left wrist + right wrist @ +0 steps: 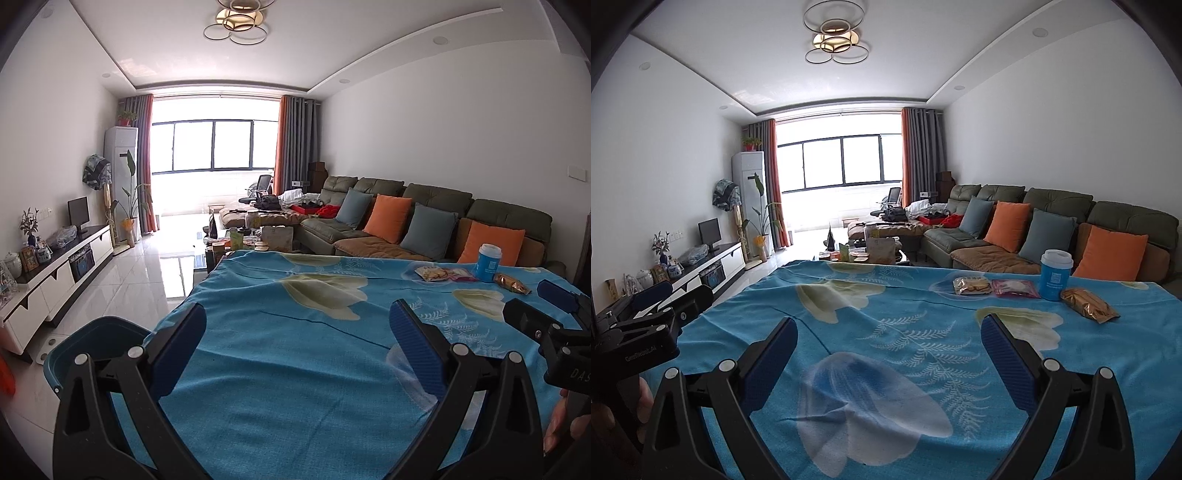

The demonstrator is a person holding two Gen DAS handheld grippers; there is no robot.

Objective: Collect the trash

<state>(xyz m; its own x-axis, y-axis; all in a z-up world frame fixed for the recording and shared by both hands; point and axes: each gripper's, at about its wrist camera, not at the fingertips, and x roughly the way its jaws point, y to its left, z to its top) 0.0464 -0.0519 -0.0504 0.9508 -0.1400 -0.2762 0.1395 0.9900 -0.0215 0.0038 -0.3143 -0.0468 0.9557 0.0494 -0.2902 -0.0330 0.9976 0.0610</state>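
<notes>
Both my grippers, left and right, hover with jaws released and empty over the blue flower-print cloth on the table. Far right I see three snack wrappers beside a blue lidded cup.

A blue cup with a white lid stands upright on the far right of the surface. Just beside it lie three flat snack wrappers: yellowish, pink, and golden-brown.
</notes>
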